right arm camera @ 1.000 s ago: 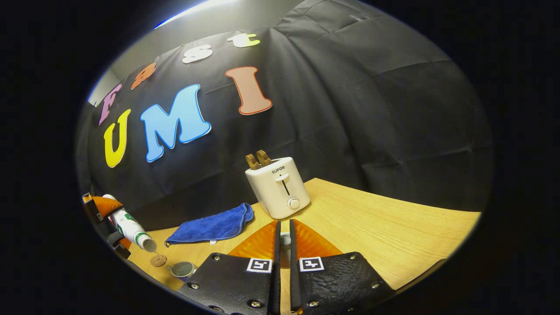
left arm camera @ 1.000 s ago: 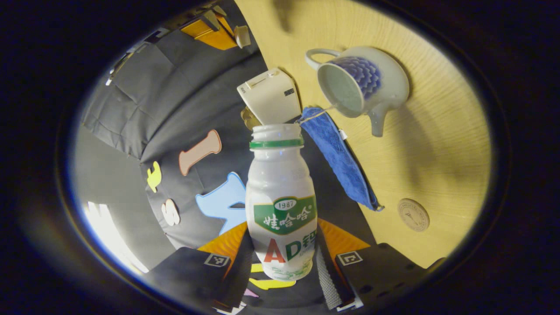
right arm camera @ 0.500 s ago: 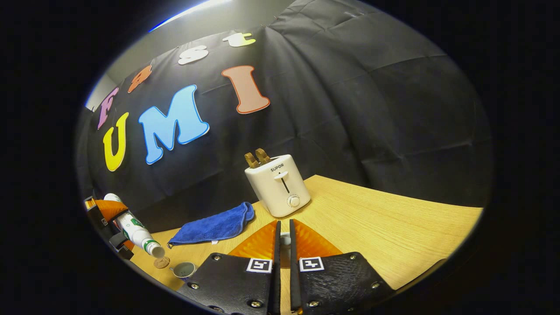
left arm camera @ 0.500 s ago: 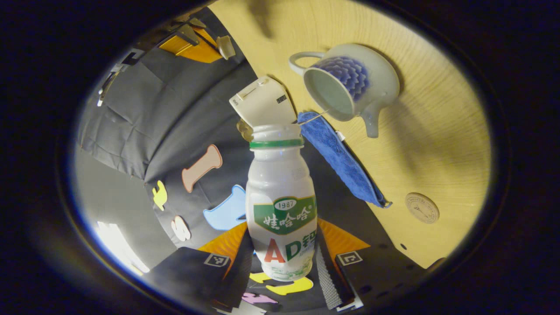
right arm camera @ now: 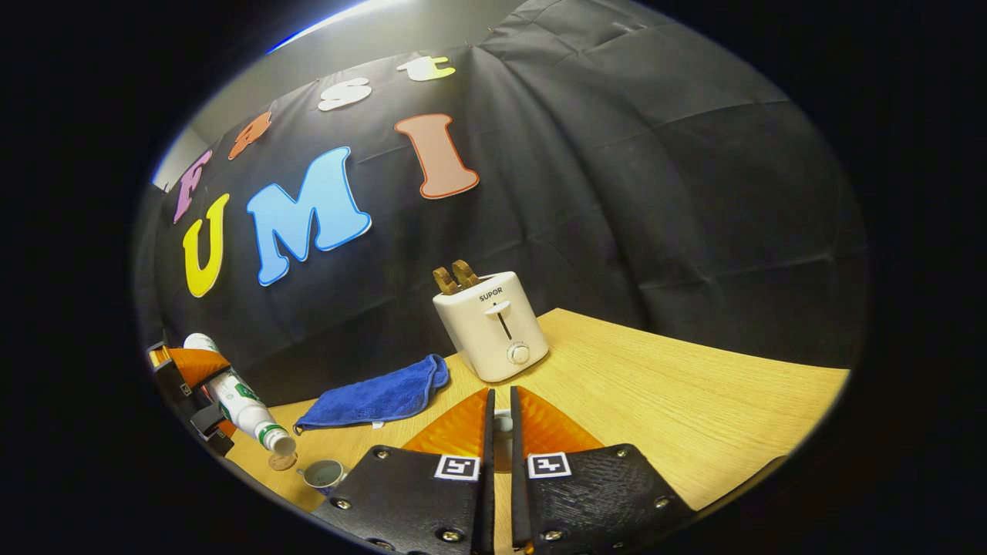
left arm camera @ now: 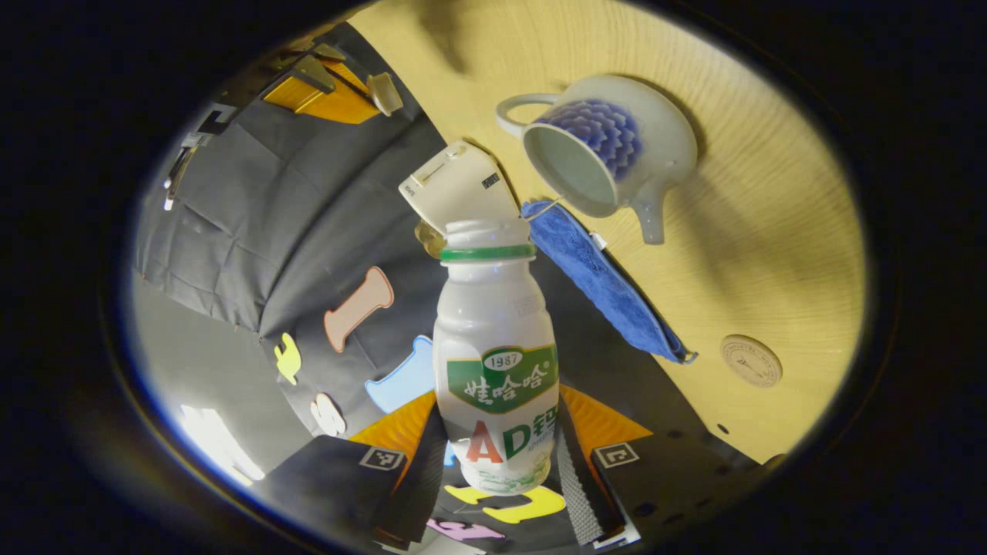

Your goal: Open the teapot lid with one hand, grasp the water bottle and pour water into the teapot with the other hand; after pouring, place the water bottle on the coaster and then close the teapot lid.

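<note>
The water bottle (left arm camera: 496, 362) is clamped low on its body between both fingers of the left gripper (left arm camera: 497, 470), uncapped and tipped mouth-down toward the table (left arm camera: 771, 231). In the right gripper view the bottle mouth is seen beside the teapot (right arm camera: 324, 473), not over its opening. The right gripper (right arm camera: 500, 432) is closed on a small pale object, judged to be the teapot lid (right arm camera: 502, 421), held clear of the pot.

The step in hand is judged to be the end of pouring; no stream is discernible. The next move calls for righting the bottle and carrying it to the coaster (left arm camera: 751, 361), which lies on the table well apart from the open teapot (left arm camera: 609, 150).

Beyond the bottle, a blue cloth (left arm camera: 601, 281) lies between teapot and coaster, near the transfer path. Farther back, a white toaster (right arm camera: 492, 326) with toast stands against the booth wall, clear of the route.
</note>
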`<state>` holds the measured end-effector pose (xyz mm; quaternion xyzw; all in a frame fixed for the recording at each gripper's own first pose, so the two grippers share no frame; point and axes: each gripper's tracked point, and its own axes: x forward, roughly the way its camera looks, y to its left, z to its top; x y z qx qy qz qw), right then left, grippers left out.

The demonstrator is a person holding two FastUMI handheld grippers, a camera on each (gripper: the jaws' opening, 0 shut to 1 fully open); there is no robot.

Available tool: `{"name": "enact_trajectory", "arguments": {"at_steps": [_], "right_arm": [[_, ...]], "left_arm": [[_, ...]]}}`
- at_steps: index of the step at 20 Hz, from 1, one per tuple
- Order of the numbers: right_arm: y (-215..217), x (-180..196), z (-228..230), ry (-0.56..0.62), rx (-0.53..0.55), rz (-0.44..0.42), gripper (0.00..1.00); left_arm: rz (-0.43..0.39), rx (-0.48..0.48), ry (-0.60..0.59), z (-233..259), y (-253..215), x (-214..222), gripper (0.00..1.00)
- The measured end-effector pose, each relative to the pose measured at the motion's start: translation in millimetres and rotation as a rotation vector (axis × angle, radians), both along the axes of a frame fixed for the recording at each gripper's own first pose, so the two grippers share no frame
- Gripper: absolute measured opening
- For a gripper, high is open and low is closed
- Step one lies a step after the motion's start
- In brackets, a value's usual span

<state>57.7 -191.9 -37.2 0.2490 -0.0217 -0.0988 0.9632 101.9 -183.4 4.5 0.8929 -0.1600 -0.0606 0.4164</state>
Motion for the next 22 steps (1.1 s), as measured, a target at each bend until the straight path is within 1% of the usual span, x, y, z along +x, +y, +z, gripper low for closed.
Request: {"name": "enact_trajectory", "arguments": {"at_steps": [2, 3, 6, 9, 10, 11, 12, 13, 14, 15, 16, 18, 19, 20, 22], "right_arm": [[1, 0, 0, 0.003, -0.004, 0.006, 0.08], [4, 1, 0, 0.004, -0.008, 0.011, 0.08], [13, 2, 4, -0.006, -0.032, 0.037, 0.08], [29, 1, 16, -0.054, -0.040, 0.105, 0.08], [35, 1, 19, -0.070, -0.040, 0.127, 0.08], [39, 1, 22, -0.082, -0.043, 0.144, 0.08], [42, 2, 23, -0.090, -0.049, 0.156, 0.08], [45, 2, 23, -0.092, -0.056, 0.166, 0.08], [48, 3, 22, -0.091, -0.062, 0.176, 0.08], [52, 4, 21, -0.089, -0.069, 0.188, 0.08], [56, 5, 22, -0.087, -0.072, 0.202, 0.08], [72, 4, 24, -0.088, -0.064, 0.251, 0.08], [82, 5, 21, -0.083, -0.063, 0.278, 0.08], [90, 5, 21, -0.078, -0.065, 0.303, 0.08], [105, 5, 21, -0.072, -0.099, 0.335, 0.08]], "left_arm": [[0.003, -0.022, 0.013, 1, 2, 0, 0.74], [0.008, -0.064, 0.034, 0, 4, 2, 0.74], [0.044, -0.208, 0.103, -5, 14, 9, 0.74], [0.086, -0.370, 0.211, -16, 27, 12, 0.74], [0.084, -0.429, 0.239, -20, 29, 11, 0.81], [0.083, -0.483, 0.261, -22, 31, 11, 0.67], [0.083, -0.530, 0.273, -23, 34, 13, 0.80], [0.090, -0.576, 0.283, -25, 37, 17, 0.74], [0.103, -0.625, 0.298, -28, 43, 23, 0.74], [0.116, -0.681, 0.315, -32, 49, 29, 0.80], [0.131, -0.741, 0.332, -34, 59, 28, 0.80], [0.159, -0.861, 0.361, -37, 80, 25, 0.74], [0.172, -0.914, 0.371, -39, 89, 28, 0.74], [0.185, -0.963, 0.380, -43, 96, 29, 0.80], [0.209, -1.057, 0.399, -48, 112, 29, 0.80]]}}
